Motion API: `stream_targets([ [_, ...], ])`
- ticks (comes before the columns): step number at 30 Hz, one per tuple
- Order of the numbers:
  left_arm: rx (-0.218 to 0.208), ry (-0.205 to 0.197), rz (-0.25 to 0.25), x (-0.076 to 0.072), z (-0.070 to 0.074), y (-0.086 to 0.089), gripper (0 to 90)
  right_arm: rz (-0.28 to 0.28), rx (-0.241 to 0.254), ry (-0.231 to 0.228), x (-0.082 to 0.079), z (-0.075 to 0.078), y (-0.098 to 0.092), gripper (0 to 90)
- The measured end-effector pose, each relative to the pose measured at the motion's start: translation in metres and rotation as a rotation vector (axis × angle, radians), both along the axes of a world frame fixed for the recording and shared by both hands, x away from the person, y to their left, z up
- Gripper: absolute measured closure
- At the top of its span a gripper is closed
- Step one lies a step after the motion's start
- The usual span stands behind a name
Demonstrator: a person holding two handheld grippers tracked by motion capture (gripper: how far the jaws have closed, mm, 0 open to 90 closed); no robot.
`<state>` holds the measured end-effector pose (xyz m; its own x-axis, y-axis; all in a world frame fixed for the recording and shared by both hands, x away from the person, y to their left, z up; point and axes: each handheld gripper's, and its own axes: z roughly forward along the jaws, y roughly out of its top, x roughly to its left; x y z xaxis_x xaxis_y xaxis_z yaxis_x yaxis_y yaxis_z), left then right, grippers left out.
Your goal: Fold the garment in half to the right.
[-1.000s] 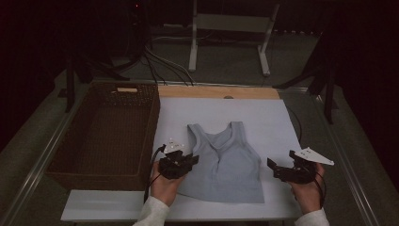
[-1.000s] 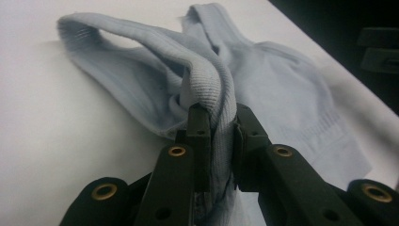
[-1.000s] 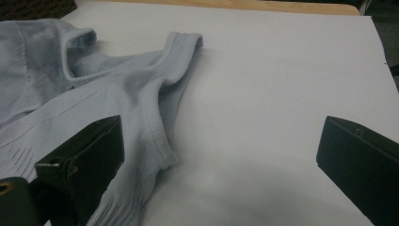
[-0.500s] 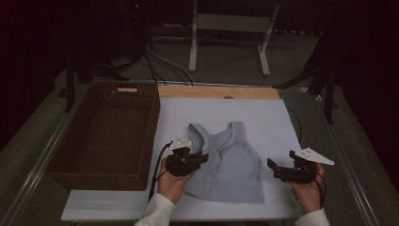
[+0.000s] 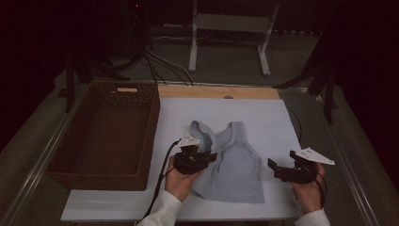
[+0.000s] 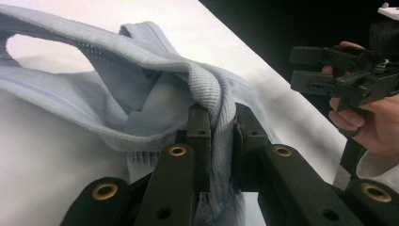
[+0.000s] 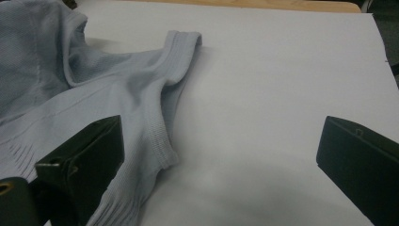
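The top, a pale blue sleeveless knit, lies flat on the white sheet, its hem toward the person and its straps away. Its left side is no longer flat: the edge by the armhole is gathered and folded in over the body of the top. In the left gripper view that bunched, ribbed edge runs straight down between the two black jaws, which are clenched on it, the fabric lifted off the sheet around them. The left gripper sits over the top's left half, so the step in hand looks like the first fold, carrying the left side across toward the middle.

The right gripper rests on the sheet just off the top's right edge, apart from the fabric. In the right gripper view its jaws stand wide, released, with the right armhole and side seam lying between and ahead of them, untouched.

The basket stands left of the top, beside the sheet, well apart from the cloth.

Next, I judge, the left side must be laid down smoothly along the top's midline and let go without dragging the rest. The right gripper would then need to nip the right edge for the matching fold.
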<state>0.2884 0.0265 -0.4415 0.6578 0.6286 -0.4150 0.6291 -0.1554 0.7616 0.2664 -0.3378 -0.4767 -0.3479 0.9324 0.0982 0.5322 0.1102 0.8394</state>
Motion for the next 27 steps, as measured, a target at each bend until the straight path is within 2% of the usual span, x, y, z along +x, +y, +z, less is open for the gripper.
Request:
stream_targets([
  [17,-0.026,0.005,-0.033,0.008,0.002,-0.019,80.6,0.0,-0.004,0.002,0.0,0.0,-0.001,1.7],
  [27,-0.026,0.006,-0.056,0.011,0.0,-0.035,80.6,-0.001,-0.004,0.003,0.0,-0.001,-0.001,1.7],
])
